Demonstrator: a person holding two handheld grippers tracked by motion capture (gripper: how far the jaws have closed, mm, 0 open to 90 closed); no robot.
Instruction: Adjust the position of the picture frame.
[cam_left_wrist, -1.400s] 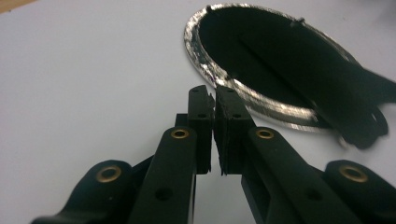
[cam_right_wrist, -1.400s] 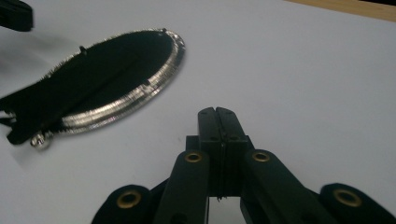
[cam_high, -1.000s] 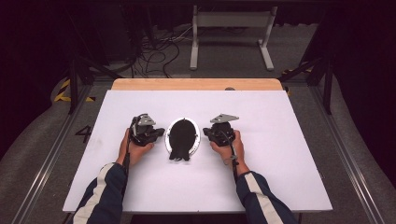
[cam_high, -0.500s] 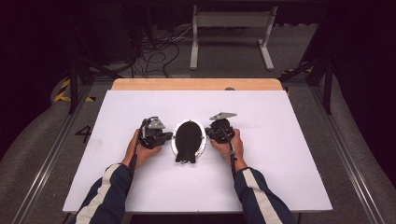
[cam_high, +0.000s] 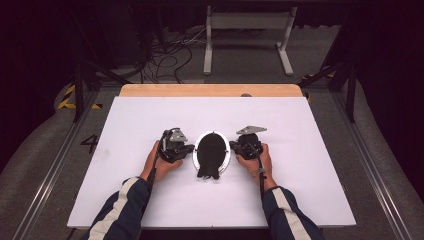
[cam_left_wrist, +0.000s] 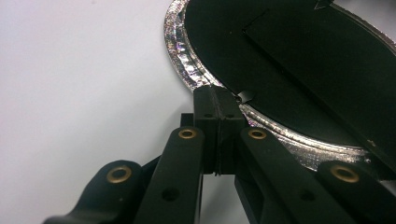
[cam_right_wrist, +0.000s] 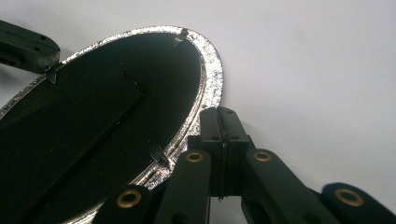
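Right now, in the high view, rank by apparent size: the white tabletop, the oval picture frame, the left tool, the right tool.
1. White tabletop
2. Oval picture frame
3. Left tool and right tool: they look alike, so no ranking between them.

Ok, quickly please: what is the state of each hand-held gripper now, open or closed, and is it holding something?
Left hand-held gripper: closed, empty, tips at the rim of the oval frame.
Right hand-held gripper: closed, empty, tips at the frame's other side.

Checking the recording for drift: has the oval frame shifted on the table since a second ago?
Yes. The oval frame slid right, toward the table's right edge.
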